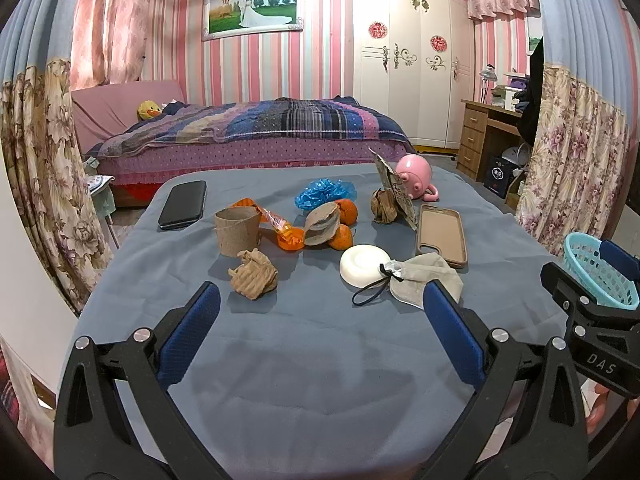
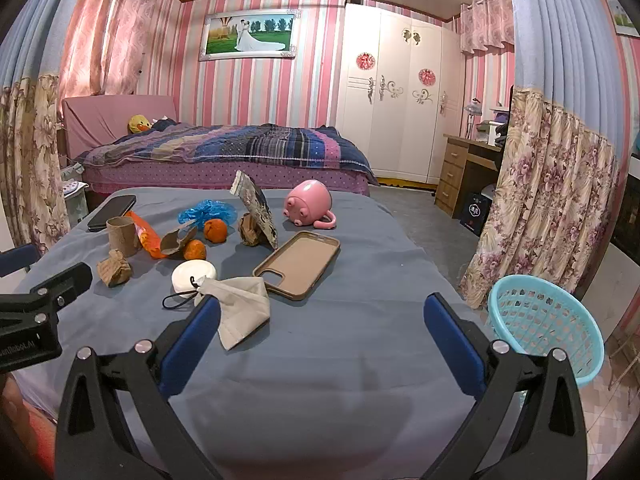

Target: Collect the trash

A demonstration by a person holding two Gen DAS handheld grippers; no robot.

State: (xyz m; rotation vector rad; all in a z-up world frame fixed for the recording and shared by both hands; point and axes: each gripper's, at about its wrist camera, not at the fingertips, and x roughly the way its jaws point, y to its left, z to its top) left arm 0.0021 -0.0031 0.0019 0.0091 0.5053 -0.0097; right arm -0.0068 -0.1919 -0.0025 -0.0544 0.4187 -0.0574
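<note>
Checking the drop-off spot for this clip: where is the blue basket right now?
The blue basket sits off the table's right edge, beside the floral curtain, just past the right gripper.

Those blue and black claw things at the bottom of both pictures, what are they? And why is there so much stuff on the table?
They are two grabbing tools, one in each of a person's hands. Each tool carries a camera that looks out along its fingers, so each picture is one tool's view. The left gripper and the right gripper are both open and hold nothing. On the blue tablecloth lie bits of rubbish: a crumpled paper ball, a cardboard tube, a face mask and an orange wrapper. There is also a pink mug on its side. The blue basket stands beside the table, probably for the rubbish.
</note>
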